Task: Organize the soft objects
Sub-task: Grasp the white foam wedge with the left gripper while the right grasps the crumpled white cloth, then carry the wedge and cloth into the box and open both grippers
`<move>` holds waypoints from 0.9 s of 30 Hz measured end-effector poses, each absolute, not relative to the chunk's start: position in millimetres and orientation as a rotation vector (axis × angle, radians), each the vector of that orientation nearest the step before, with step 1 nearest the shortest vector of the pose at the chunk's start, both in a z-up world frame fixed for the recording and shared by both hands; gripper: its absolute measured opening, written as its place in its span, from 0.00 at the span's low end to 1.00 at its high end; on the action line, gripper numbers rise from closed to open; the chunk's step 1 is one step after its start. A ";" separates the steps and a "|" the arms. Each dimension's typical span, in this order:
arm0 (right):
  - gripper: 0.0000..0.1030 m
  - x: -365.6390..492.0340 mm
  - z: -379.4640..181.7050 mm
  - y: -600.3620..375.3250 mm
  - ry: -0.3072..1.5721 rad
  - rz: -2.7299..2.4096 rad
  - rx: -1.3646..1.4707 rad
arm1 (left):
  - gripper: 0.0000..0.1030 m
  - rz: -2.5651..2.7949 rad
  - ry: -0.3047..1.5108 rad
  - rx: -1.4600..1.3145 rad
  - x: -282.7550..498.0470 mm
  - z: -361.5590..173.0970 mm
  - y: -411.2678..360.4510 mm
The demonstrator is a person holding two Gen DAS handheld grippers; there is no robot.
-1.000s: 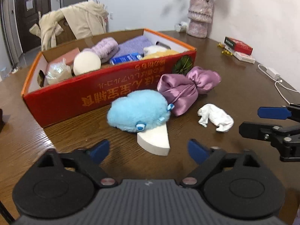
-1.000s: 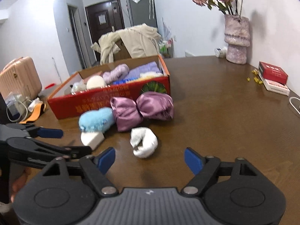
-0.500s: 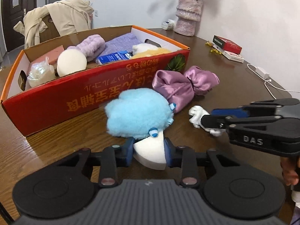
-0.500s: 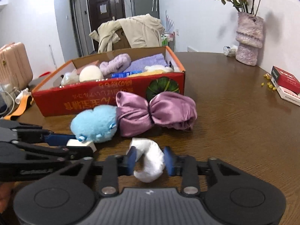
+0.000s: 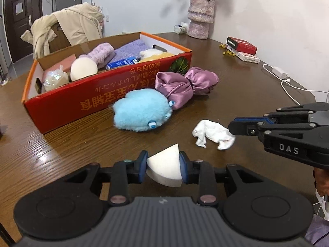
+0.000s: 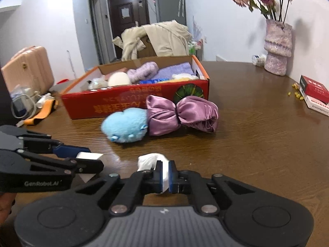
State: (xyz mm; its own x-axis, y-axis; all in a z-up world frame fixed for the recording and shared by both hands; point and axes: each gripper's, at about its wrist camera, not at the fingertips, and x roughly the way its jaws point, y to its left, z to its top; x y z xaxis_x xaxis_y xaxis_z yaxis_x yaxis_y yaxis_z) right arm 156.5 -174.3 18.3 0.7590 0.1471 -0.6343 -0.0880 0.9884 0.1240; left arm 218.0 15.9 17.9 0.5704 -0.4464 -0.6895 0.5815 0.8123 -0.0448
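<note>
- Your left gripper (image 5: 163, 169) clamps the white foam wedge (image 5: 164, 167); its side reads "GenRobot.AI".
- Your right gripper (image 6: 164, 175), marked "DAS", pinches the white cloth (image 6: 152, 161).
- Bare wooden table (image 6: 257, 144) lies rightward of the red box (image 5: 98, 100).

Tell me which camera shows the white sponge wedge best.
The left wrist view: the white sponge wedge sits centred and sharp between the pads of the left gripper, its whole top face visible. The right wrist view shows only a sliver of it, mostly hidden behind that gripper's fingers.
</note>
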 end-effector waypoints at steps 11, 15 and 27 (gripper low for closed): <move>0.30 174.4 -4.9 -172.5 0.696 0.139 0.096 | 0.31 -0.589 0.736 0.215 196.7 28.1 17.5; 0.15 172.1 -12.0 -168.7 0.712 0.141 0.083 | 0.32 -0.579 0.742 0.211 199.9 27.3 20.2; 0.09 175.4 25.6 -172.2 0.731 0.153 0.075 | 0.32 -0.651 0.813 0.214 243.1 45.8 21.7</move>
State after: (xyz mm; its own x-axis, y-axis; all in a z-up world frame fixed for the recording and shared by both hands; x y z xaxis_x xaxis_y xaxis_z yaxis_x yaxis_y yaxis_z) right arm 175.4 -172.2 25.6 0.7342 0.1648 -0.6587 -0.1124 0.9862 0.1214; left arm 243.1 21.7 45.8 0.5069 -0.4563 -0.7313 0.6143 0.7864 -0.0649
